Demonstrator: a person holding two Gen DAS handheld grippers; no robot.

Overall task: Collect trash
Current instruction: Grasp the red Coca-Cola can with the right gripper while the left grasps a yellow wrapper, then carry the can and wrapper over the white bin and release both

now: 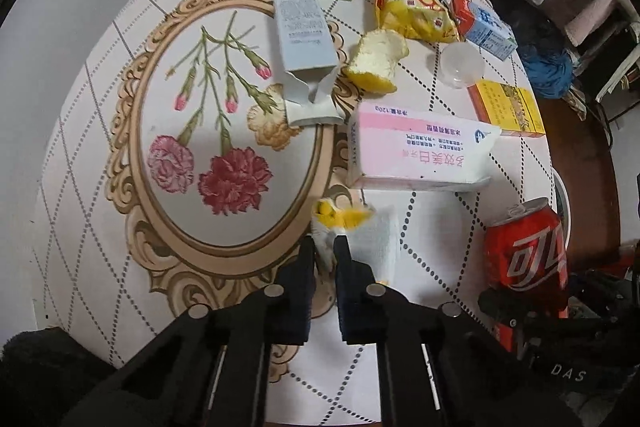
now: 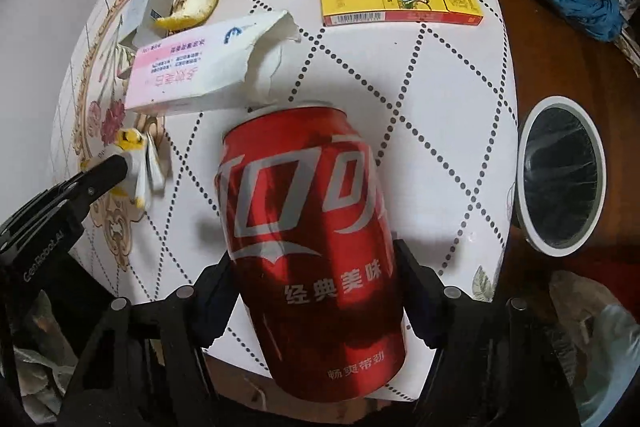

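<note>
Left gripper (image 1: 323, 247): fingers nearly shut, pinching a yellow-and-white wrapper scrap (image 1: 338, 223) at the table's (image 1: 80, 147) near edge, beside the pink carton (image 1: 416, 151). Right gripper (image 2: 316, 267): fingers spread wide, clamped on the red can (image 2: 312, 239), long axis along the fingers, top pointing away, tilted left. Lined bin (image 2: 560, 179) on the floor, right.

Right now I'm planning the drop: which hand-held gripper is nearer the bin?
Right. The right hand-held gripper, clamping the cola can, sits beside the bin; the left hand-held gripper is across the table.
</note>
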